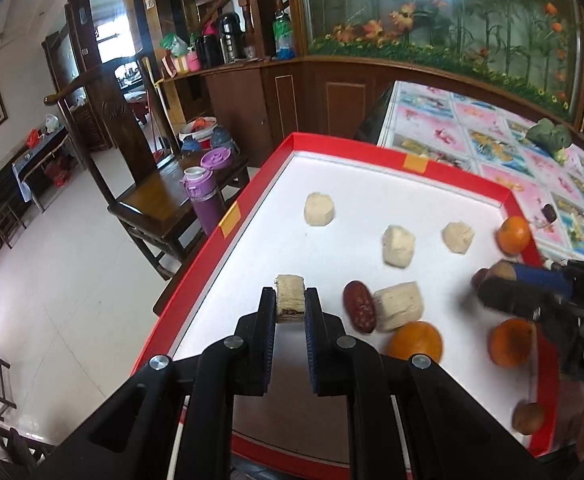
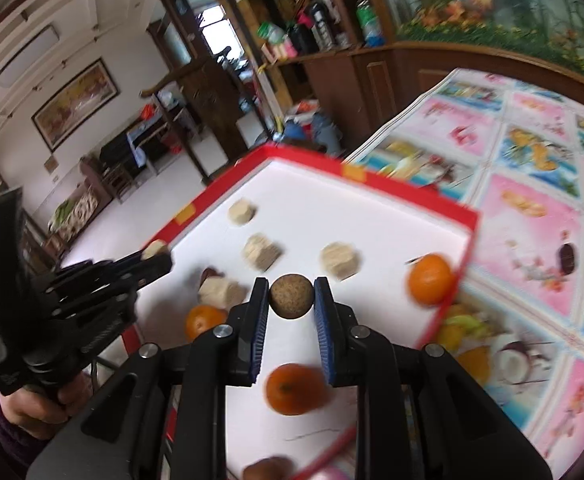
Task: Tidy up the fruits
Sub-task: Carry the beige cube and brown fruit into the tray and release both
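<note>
Left wrist view: left gripper (image 1: 290,300) pinches a pale, fibrous cut banana chunk (image 1: 290,298) across its flat sides, held over the red-rimmed white tray (image 1: 412,162), near the tray's left rim. Likely soft and bruisable; light squeeze only.

Right wrist view: right gripper (image 2: 291,295) clamps a small round brown rough-skinned fruit (image 2: 292,296) at its widest girth, above the tray's middle. Probably light, thin-shelled, prone to rolling out; keep pads centred.
</note>
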Action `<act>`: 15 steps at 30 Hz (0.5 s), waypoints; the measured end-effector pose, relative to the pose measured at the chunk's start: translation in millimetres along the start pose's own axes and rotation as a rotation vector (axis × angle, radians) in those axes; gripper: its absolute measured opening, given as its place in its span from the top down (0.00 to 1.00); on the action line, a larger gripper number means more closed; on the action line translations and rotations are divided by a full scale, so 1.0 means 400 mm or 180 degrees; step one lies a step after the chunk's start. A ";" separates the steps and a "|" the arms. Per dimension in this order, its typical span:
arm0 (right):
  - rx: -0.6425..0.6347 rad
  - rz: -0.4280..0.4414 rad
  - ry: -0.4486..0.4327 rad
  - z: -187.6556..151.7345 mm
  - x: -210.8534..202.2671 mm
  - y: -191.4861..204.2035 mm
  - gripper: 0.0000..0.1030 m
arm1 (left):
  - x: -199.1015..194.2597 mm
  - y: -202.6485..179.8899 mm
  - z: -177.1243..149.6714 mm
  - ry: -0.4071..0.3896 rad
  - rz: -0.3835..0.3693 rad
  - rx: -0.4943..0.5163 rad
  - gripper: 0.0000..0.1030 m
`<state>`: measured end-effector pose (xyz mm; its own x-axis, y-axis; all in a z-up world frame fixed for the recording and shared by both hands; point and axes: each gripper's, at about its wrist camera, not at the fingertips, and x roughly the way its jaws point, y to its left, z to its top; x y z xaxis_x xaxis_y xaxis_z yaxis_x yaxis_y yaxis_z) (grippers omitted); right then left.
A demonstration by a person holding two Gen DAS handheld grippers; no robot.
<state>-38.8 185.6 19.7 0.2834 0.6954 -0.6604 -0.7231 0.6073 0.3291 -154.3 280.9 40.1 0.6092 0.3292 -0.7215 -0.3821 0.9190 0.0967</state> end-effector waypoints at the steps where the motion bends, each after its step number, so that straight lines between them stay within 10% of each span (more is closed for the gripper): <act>1: -0.0045 0.0006 0.0048 -0.004 0.011 0.008 0.76 | 0.004 0.002 -0.001 0.0013 -0.0001 -0.0004 0.88; 11: -0.0213 -0.0168 0.0403 -0.025 0.089 0.053 0.76 | 0.029 0.011 -0.010 0.0121 0.0126 0.0001 0.84; 15: -0.0324 -0.0272 0.0476 -0.026 0.094 0.064 0.67 | 0.025 0.013 -0.007 0.0159 0.0142 -0.0026 0.60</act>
<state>-52.9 223.3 -3.8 0.2553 0.5736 -0.7784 -0.7625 0.6145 0.2027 -152.2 288.4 31.4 0.5560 0.3584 -0.7499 -0.4139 0.9018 0.1241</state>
